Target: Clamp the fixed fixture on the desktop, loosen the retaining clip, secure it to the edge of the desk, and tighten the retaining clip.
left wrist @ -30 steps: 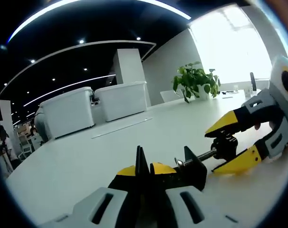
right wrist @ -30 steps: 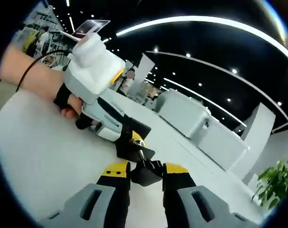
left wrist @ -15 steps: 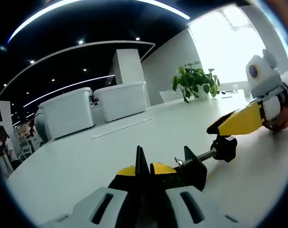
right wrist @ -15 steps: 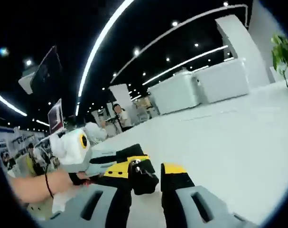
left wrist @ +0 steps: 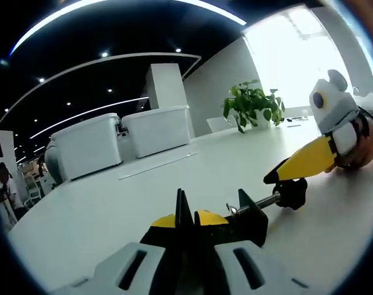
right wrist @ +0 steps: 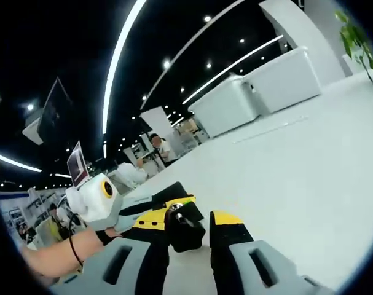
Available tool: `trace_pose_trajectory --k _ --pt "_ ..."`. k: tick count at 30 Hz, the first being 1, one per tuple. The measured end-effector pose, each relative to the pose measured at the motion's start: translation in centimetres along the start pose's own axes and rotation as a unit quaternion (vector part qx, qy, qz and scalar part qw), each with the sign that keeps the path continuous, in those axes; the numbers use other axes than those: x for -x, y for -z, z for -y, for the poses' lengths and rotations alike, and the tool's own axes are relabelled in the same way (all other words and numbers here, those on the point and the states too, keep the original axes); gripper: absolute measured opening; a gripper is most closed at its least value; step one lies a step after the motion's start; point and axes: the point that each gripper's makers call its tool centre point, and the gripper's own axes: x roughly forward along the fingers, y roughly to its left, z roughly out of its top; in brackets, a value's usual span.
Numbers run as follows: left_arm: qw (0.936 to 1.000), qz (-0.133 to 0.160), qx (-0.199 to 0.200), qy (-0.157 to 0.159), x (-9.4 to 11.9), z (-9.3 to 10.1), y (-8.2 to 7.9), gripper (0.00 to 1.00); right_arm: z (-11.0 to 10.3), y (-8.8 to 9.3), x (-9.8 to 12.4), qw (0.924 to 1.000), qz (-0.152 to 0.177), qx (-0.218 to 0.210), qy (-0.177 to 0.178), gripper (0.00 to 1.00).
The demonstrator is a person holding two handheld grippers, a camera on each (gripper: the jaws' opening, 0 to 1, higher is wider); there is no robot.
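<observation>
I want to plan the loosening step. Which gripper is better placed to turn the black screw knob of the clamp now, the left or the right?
The right gripper, probably. Its jaws sit on either side of the black screw knob. The left gripper is shut on the clamp body and steadies it on the white desk.

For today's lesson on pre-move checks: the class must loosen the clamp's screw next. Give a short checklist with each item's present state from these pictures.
1. Left hand-held gripper shut on the clamp: ok.
2. Right hand-held gripper closed on the knob: ok; the knob sits between its jaws.
3. Screw visible between clamp and knob: ok.
4. Desk under the clamp: ok.
5. Desk edge within reach: cannot tell.
6. How far the screw is already loosened: cannot tell.
</observation>
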Motion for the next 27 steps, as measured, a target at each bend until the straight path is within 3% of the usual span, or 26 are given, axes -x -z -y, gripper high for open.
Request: trace_pose_trajectory --k 3,5,8,14,18,20,22,24,27 --pt "1.0000 0.000 0.000 -0.001 0.0 0.0 0.0 0.07 0.1 0.0 0.0 1.0000 0.001 -0.004 -0.001 0.26" --pt "1.0000 0.000 -0.001 0.000 0.0 0.0 0.0 0.07 -0.8 0.5 -0.1 0.9997 -0.012 -0.003 -0.022 0.26" --pt "1.0000 0.000 -0.001 0.001 0.0 0.0 0.0 0.07 -1.0 1.7 -0.3 0.9985 -0.038 0.034 -0.020 0.28" --pt "1.0000 0.001 -0.001 0.002 0.0 0.0 0.0 0.07 -0.5 1.5 -0.5 0.9992 -0.035 0.018 -0.007 0.27" --pt "1.0000 0.001 -0.002 0.002 0.1 0.0 0.0 0.07 -0.7 1.4 -0.5 0.9957 -0.026 0.089 -0.004 0.27" --pt "1.0000 0.001 -0.002 0.002 0.1 0.0 0.0 0.07 -0.9 1.3 -0.5 0.9887 -0.019 0.149 0.003 0.27" --pt "1.0000 0.001 -0.002 0.002 0.1 0.1 0.0 0.07 -1.2 1.3 -0.5 0.9765 -0.017 0.214 0.014 0.27" --pt "1.0000 0.001 -0.002 0.001 0.1 0.1 0.0 0.07 -1.2 1.3 -0.5 0.9679 -0.015 0.250 0.025 0.27" --pt "1.0000 0.001 -0.003 0.000 0.1 0.1 0.0 0.07 -1.3 1.2 -0.6 0.9417 -0.013 0.333 0.046 0.27"
